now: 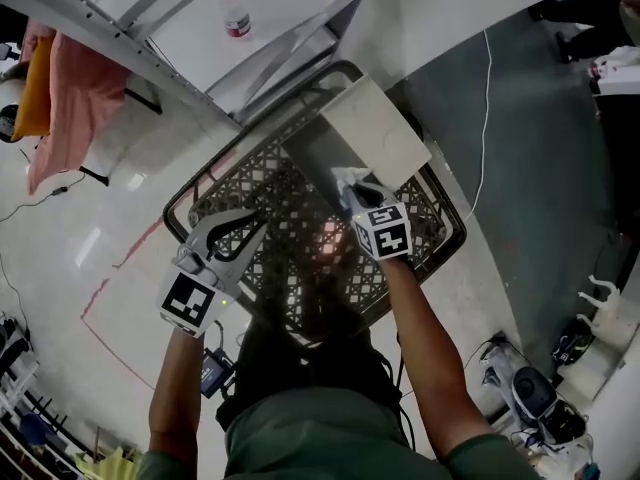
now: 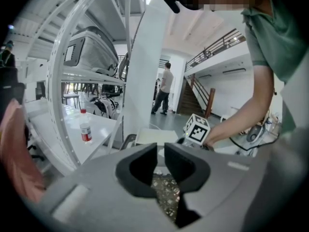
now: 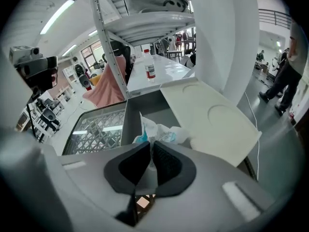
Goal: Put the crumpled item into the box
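Right gripper (image 3: 150, 149) first: its jaws are clamped tight on the crumpled item (image 3: 161, 132), a scrunched white wrapper with a bit of blue on it, and most of the wad sticks out past the pads. It's held right at the open mouth of the box (image 3: 129, 112), in front of the grey inside wall, with the white lid (image 3: 217, 122) flipped back and leaning off to the right. Can't really tell if the wad touches the box bottom or just hangs there. The left gripper (image 2: 161, 153) has its jaws squeezed nearly together, just a thin slit between the pads with nothing in it. It sits to the near left, over the dark lattice basket (image 1: 270, 183) and well apart from the box. The box sits at the far right end of that basket. Further out, there's a white table (image 1: 290, 28) on the far side with a small bottle (image 1: 235, 13) standing upright on it, red cap and red label. A pink cloth (image 1: 75, 88) hangs down off to the far left, beside the metal shelving frame (image 1: 110, 38). Way off in the background of the left gripper view somebody (image 2: 166, 88) is standing near a staircase.
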A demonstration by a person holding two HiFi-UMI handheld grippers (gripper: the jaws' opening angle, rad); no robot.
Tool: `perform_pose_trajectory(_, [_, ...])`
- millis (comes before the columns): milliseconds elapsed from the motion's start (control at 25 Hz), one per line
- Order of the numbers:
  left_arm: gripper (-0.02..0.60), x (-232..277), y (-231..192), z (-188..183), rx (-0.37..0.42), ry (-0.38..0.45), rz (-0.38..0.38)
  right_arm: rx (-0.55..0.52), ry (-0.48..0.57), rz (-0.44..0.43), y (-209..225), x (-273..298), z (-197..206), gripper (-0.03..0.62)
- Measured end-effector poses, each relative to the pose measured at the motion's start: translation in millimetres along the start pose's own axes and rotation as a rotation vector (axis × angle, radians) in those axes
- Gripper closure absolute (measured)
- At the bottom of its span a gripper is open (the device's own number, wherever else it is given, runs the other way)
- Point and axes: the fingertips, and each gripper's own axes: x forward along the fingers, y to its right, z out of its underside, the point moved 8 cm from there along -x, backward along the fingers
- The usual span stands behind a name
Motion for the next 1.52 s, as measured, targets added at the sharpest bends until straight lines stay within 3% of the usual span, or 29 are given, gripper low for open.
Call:
perform_pose_trajectory(360, [0.535, -9, -1, -1, -0.001, 0.0, -0.015, 0.019, -0.087, 0.007, 7, 20, 12, 0.552])
perform_pose_trajectory(880, [0.532, -56, 16, -38, 0.092, 0.022, 0.011, 0.037, -0.14, 0.005, -1, 2, 5, 0.493])
perform_pose_trajectory(1120, [0.532, -73, 29, -64, 0.118, 0.056, 0.021, 0.009, -0.032, 0.007, -17, -41, -27, 0.49])
perform_pose_trajectory(1520, [0.532, -104, 74, -124, 0.212, 0.13, 0.052, -0.038, 0.319, -0.01, -60, -200, -89, 0.527])
